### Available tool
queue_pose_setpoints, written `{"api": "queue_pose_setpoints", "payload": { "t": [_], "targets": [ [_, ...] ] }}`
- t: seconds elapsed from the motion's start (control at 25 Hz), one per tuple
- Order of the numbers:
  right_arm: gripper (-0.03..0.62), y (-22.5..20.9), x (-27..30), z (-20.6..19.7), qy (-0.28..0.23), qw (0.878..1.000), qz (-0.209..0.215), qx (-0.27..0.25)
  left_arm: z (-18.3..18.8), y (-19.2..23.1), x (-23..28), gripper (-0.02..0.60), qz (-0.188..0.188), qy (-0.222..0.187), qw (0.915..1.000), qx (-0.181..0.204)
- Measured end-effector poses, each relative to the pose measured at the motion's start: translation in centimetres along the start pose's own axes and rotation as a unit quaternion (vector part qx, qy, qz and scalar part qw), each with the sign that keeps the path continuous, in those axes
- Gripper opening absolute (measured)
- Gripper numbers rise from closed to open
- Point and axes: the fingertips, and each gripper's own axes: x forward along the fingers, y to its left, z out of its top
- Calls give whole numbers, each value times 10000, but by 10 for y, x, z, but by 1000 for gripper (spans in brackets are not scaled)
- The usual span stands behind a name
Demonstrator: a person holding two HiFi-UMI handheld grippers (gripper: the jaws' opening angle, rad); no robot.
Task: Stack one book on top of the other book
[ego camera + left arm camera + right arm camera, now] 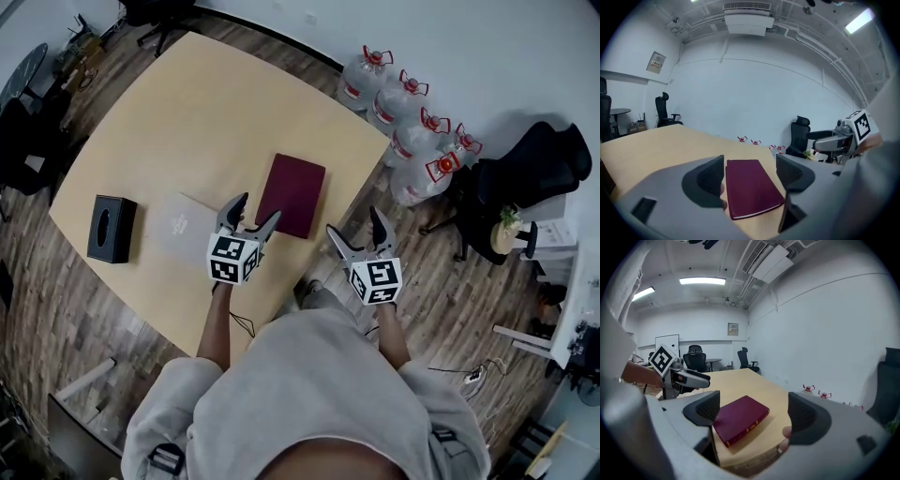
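A maroon book (292, 194) lies flat near the right edge of the wooden table (197, 112); it also shows in the left gripper view (751, 186) and the right gripper view (738, 418). A pale grey book (180, 227) lies to its left. My left gripper (249, 215) hovers open just short of the maroon book, between the two books. My right gripper (360, 228) hangs open off the table's right edge, near that book's corner. Neither holds anything.
A black tissue box (112, 228) sits at the table's left side. Several water jugs (405, 122) stand on the floor beyond the right edge, with a black office chair (525, 169) beside them. Wooden floor surrounds the table.
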Motion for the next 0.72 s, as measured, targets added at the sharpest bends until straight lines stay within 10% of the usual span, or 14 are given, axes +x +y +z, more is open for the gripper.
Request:
{"api": "queue_pose_setpoints", "payload": {
  "t": [0.72],
  "targets": [
    [446,7,52,-36,353,9942,783,643,-24,11,43,370,143,711,9973,-125]
  ]
}}
